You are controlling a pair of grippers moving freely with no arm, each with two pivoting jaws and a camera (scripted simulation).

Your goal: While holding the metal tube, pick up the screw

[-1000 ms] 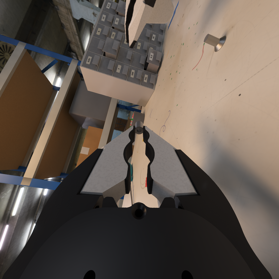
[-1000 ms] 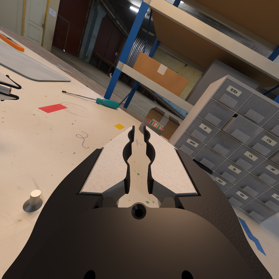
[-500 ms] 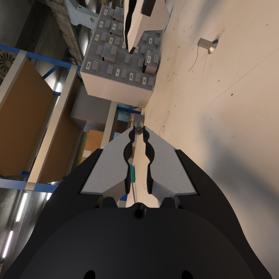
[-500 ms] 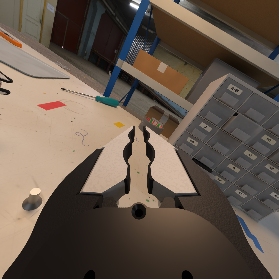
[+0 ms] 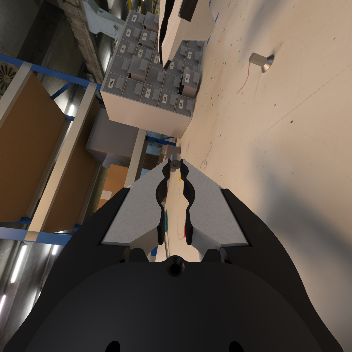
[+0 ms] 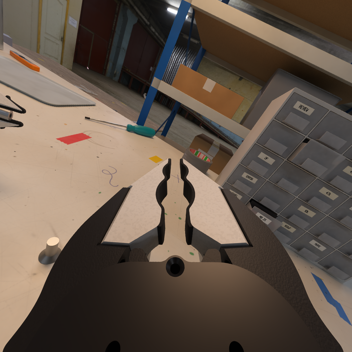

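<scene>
My left gripper [image 5: 174, 164] is shut on the thin metal tube [image 5: 175, 163], which I see end-on between the fingertips, held above the beige table [image 5: 285, 171]. The screw [image 5: 262, 62], a short metal shaft on a flared head, stands head-down on the table far ahead. My right gripper [image 6: 175, 162] is empty, its jaws closed to a narrow slit, and hovers over the table. The screw [image 6: 50, 249] stands low to its left, beside its body. The left gripper [image 6: 13, 116] with the tube [image 6: 6, 114] shows at the far left edge. The right gripper [image 5: 167, 57] hangs at the top of the left wrist view.
A grey drawer cabinet [image 6: 295, 181] stands on the table to the right of my right gripper. A tape roll [image 6: 200, 158], a green-handled screwdriver [image 6: 141, 130] and a red tape patch [image 6: 73, 137] lie ahead. A grey mat [image 6: 38, 89] and an orange tool [image 6: 24, 61] lie at the far left.
Both views have shifted slightly. The screw sits a little further right in the right wrist view. The left gripper slipped towards the frame edge and came back. The jaws have not changed.
</scene>
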